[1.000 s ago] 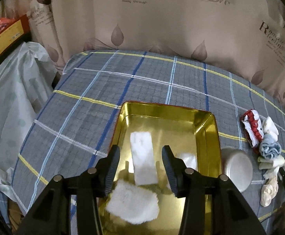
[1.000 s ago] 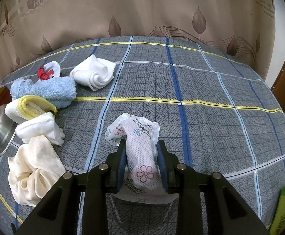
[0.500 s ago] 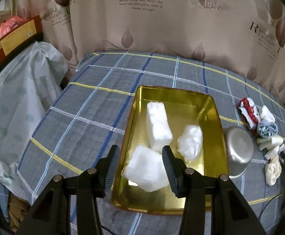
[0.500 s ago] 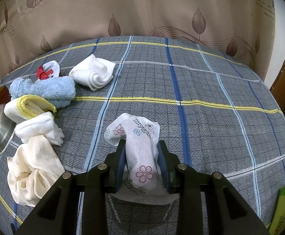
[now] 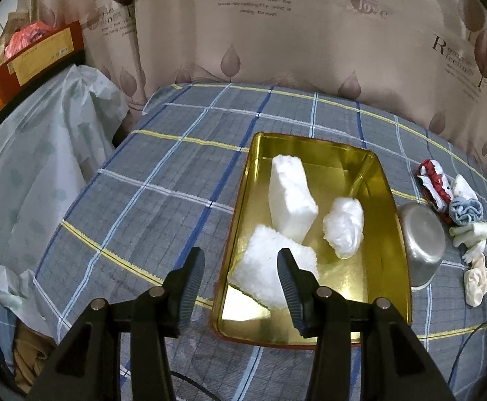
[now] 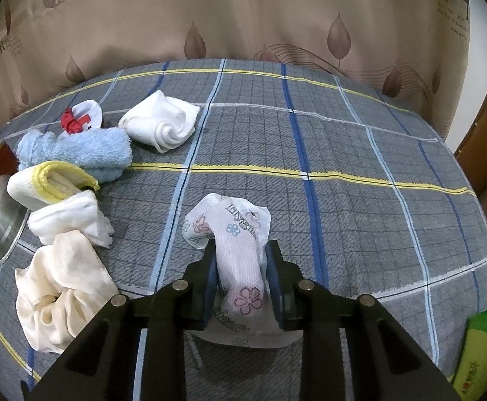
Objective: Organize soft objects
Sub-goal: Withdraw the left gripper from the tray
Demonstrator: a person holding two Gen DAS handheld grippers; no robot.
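My right gripper [image 6: 241, 264] is closing on a flower-printed tissue pack [image 6: 233, 230] that lies on the checked cloth, and both pads press its sides. Left of it lie a cream cloth [image 6: 63, 287], a white cloth [image 6: 73, 220], a yellow-edged roll [image 6: 49, 182], a blue towel [image 6: 83, 148], a white rolled cloth [image 6: 163, 123] and a red-and-white sock [image 6: 79, 118]. My left gripper [image 5: 240, 277] hangs open and empty over the near left rim of the gold tray [image 5: 387, 267]. The tray holds a white foam block [image 5: 290, 197], a crumpled white wad [image 5: 344, 227] and a fluffy white pad [image 5: 263, 267].
An upturned steel bowl [image 5: 422, 244] stands between the tray and the row of soft items. A green packet [image 6: 481, 351] lies at the near right. A plastic-covered heap [image 5: 36, 173] borders the table's left edge, and a curtain hangs behind.
My left gripper has drawn back and to the left, so the tray now sits farther off and to the right. The right gripper stayed put and tightened slightly on the tissue pack.
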